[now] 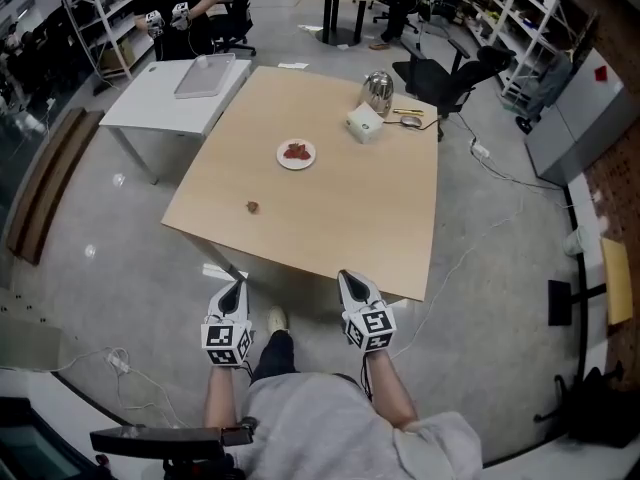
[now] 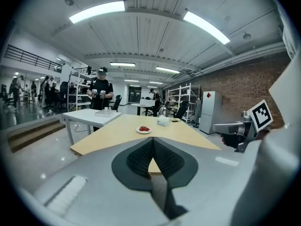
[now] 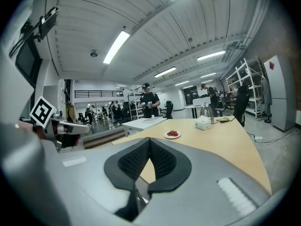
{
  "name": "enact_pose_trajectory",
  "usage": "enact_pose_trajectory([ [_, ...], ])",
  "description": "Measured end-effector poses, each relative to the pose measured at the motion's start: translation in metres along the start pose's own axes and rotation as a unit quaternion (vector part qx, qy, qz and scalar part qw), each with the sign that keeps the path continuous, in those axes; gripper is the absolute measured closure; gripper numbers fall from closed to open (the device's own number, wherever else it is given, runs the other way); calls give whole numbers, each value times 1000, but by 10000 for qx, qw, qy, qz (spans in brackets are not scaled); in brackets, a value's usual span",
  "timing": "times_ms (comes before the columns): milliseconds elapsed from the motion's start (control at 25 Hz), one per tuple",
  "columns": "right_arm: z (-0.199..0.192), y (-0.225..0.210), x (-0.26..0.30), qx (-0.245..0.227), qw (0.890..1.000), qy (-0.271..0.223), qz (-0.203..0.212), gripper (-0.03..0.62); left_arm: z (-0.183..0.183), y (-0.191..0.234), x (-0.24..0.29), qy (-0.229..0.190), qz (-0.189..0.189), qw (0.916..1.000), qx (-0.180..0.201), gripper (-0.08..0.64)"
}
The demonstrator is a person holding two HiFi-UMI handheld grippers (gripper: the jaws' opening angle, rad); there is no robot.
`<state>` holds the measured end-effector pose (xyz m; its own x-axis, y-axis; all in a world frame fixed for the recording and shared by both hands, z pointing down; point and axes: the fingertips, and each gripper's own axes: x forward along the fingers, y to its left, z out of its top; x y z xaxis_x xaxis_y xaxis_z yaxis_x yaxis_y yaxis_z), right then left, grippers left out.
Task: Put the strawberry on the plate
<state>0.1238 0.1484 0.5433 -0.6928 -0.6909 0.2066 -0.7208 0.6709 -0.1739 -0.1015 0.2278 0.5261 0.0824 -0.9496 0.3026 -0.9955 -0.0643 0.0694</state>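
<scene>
The task is judged to be at its very beginning: nothing is held and nothing has been lifted. One small reddish strawberry is seen lying loose on the wooden table, toward its near-left part. It is apart from the white plate, which stands farther off near the table's middle and is already loaded with something red, apparently other strawberries. The pick-up, the carry to the plate and the release are all left to be done.

The left gripper and the right gripper are held just off the table's near edge, over the floor, both pointed toward the table. In each gripper view the ribbed pads are shown pressed together with nothing between them. The strawberry lies well beyond the left gripper's tips, slightly to their right, and to the far left of the right gripper. It is touched by neither.
</scene>
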Motion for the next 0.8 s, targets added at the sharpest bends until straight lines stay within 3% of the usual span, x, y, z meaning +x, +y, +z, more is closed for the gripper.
enact_pose_trajectory([
  [400, 11, -6, 89, 145, 9987, 80, -488, 586, 35, 59, 89, 97, -689, 9973, 215, 540],
  [600, 14, -13, 124, 179, 9972, 63, -725, 586, 35, 82, 126, 268, -931, 9945, 387, 540],
  [800, 15, -18, 146, 203, 9955, 87, -925, 586, 31, 101, 153, 446, -1125, 9923, 279, 540],
])
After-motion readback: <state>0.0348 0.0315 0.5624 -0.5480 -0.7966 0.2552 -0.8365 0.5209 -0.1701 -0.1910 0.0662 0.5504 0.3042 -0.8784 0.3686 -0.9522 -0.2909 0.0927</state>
